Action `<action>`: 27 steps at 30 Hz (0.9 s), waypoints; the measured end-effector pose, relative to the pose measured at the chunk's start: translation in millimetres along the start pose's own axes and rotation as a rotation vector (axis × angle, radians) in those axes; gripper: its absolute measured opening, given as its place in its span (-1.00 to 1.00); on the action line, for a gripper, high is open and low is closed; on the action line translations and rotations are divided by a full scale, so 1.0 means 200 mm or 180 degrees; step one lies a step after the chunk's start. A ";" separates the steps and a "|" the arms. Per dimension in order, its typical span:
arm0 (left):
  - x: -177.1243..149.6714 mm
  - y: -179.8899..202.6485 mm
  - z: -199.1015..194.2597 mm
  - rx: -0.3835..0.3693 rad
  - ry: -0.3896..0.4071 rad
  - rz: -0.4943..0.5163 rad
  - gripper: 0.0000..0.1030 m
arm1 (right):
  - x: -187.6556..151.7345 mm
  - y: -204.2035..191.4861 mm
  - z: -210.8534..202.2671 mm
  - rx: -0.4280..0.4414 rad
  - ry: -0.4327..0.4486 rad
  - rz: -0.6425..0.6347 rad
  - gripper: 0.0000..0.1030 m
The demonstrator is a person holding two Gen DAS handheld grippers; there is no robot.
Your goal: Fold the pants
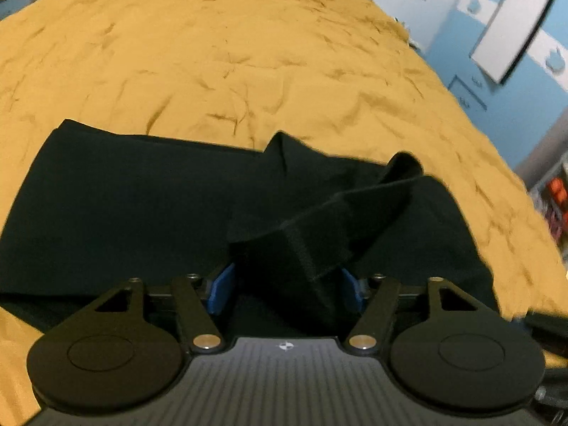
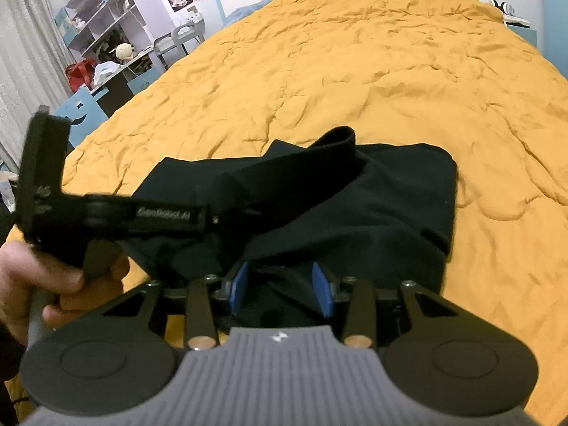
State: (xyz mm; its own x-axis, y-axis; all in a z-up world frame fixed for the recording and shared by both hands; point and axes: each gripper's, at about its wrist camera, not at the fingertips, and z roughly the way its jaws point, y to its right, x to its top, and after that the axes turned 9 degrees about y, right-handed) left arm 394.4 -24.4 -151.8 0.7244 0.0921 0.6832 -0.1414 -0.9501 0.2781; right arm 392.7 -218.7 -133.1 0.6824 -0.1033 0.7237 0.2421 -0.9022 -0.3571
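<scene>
Your black fabric pants lie bunched on the near part of the wrinkled mustard-yellow quilted bedspread, flat toward the left and heaped toward the right, with their ribbed waistband lifted in a strip across the middle.

The likely trouble is a crooked fold: if you carry one side further than the other, the band twists and the heap underneath drags along. A shallow bite could also let the cloth slip free mid-carry.

On the left, your left gripper stands fairly wide, and a thick fold of the waistband fills the gap between its blue pads; it appears to be holding that fold.

On the right, your right gripper is about half open with dark cloth bunched between its blue pads; whether they press it I cannot tell.
</scene>
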 end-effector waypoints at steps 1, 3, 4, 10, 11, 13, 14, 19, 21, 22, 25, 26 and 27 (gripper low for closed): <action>0.01 0.01 0.00 -0.0028 0.0048 -0.0039 0.26 | 0.00 0.01 0.00 -0.0003 -0.0002 0.0014 -0.28; 0.03 0.02 0.01 -0.0071 0.0120 -0.0117 0.04 | -0.01 0.02 0.00 -0.0010 0.0001 0.0051 -0.28; 0.04 0.03 0.02 -0.0080 0.0143 -0.0174 -0.38 | -0.01 0.02 0.00 -0.0011 0.0007 0.0061 -0.28; 0.12 -0.16 -0.10 -0.0419 0.0408 -0.1015 -0.74 | -0.01 0.01 -0.04 -0.0029 0.0038 0.0051 -0.28; 0.12 -0.22 -0.13 -0.0478 0.0468 -0.1208 -0.75 | 0.00 0.00 -0.05 -0.0027 0.0044 0.0051 -0.28; 0.13 -0.34 -0.20 -0.0490 0.0577 -0.1461 -0.76 | 0.01 0.00 -0.07 -0.0016 0.0065 0.0060 -0.28; 0.14 -0.39 -0.24 -0.0475 0.0639 -0.1508 -0.76 | 0.01 -0.01 -0.07 -0.0011 0.0075 0.0064 -0.28; 0.13 -0.59 -0.38 -0.0273 0.0856 -0.1449 -0.76 | 0.05 -0.08 -0.08 0.0064 0.0102 0.0006 -0.28; 0.11 -0.66 -0.40 -0.0213 0.0849 -0.1470 -0.76 | 0.05 -0.11 -0.07 0.0090 0.0086 -0.0032 -0.28; 0.11 -0.69 -0.41 -0.0197 0.0850 -0.1493 -0.76 | 0.05 -0.13 -0.06 0.0103 0.0072 -0.0043 -0.28; 0.12 -0.73 -0.44 -0.0164 0.0911 -0.1423 -0.76 | 0.06 -0.18 -0.02 0.0124 0.0028 -0.0085 -0.28; 0.13 -0.73 -0.46 -0.0163 0.0971 -0.1382 -0.77 | 0.06 -0.20 -0.01 0.0128 0.0018 -0.0103 -0.28; 0.14 -0.75 -0.49 -0.0190 0.1067 -0.1358 -0.77 | 0.06 -0.22 -0.01 0.0141 0.0011 -0.0126 -0.28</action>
State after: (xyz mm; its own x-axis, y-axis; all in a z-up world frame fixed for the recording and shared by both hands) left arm 369.8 149.4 -109.0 0.4725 0.5651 0.6764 0.0730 -0.7899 0.6089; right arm 389.5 -180.9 -107.8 0.6693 -0.0695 0.7397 0.2991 -0.8862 -0.3539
